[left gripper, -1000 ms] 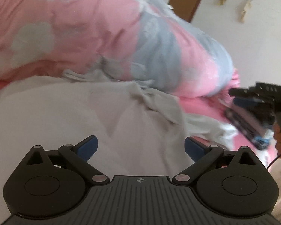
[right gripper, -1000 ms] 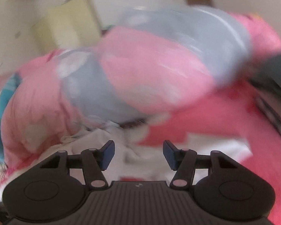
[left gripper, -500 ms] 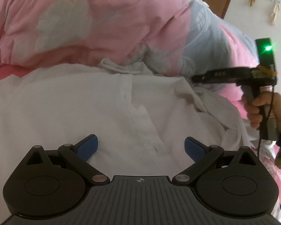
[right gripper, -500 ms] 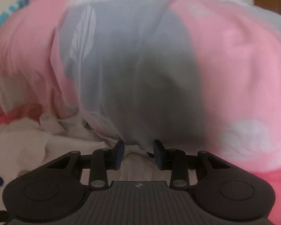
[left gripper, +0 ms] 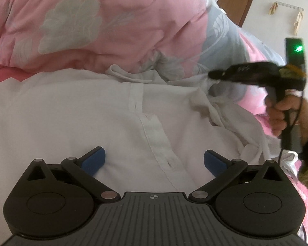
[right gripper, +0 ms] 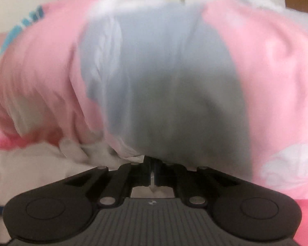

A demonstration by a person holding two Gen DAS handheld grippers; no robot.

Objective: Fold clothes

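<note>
On the bed, a white button-front shirt [left gripper: 104,110] is lying spread out, its placket [left gripper: 154,135] running away from the left gripper [left gripper: 154,160] toward the collar [left gripper: 131,73]. Behind the shirt, a pink and grey floral quilt [left gripper: 88,24] is sitting bunched in a heap, touching the collar end. Left gripper is hovering over the shirt's lower front with its blue pads [left gripper: 94,160] spread wide, nothing between them. Right gripper [left gripper: 215,75] is reaching in from the right, held by a hand [left gripper: 281,110], with its tips at the rumpled shoulder fabric near the quilt. In the right wrist view, which is blurred, its jaws are pressed together with a thin sliver of white cloth showing between them; the quilt [right gripper: 174,78] is filling most of that view. A brown door [left gripper: 238,2] is showing beyond the quilt.
</note>
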